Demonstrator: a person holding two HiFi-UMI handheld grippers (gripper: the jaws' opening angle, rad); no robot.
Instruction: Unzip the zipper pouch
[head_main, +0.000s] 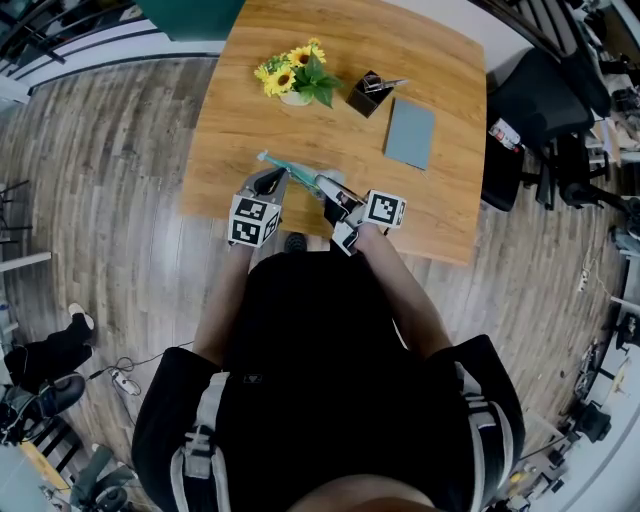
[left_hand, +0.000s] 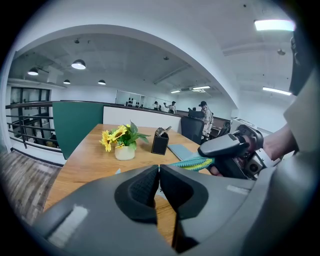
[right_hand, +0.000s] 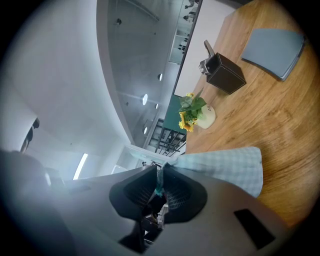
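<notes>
At the near edge of the light wooden table, just in front of the person's black-clad body, both claws meet on the pale blue checked fabric zipper pouch. The pouch is lifted above the tabletop and stretched between them.

The left gripper has its dark ridged pads pressed together, with slivers of pale fabric showing beside and behind them, so it appears clamped on one end of the pouch. The right gripper is pinched tight on a teal bit of the zipper edge. The checked cloth fans out to the right of its jaws. From the left gripper view, the teal-and-yellow zipper line runs across to the right gripper.

Farther along the table lies a grey-blue flat pad. Beyond it stand a black square holder and a bunch of yellow sunflowers in a white pot. A black office chair sits off the table's right side, and a dark green panel stands past the far edge.
</notes>
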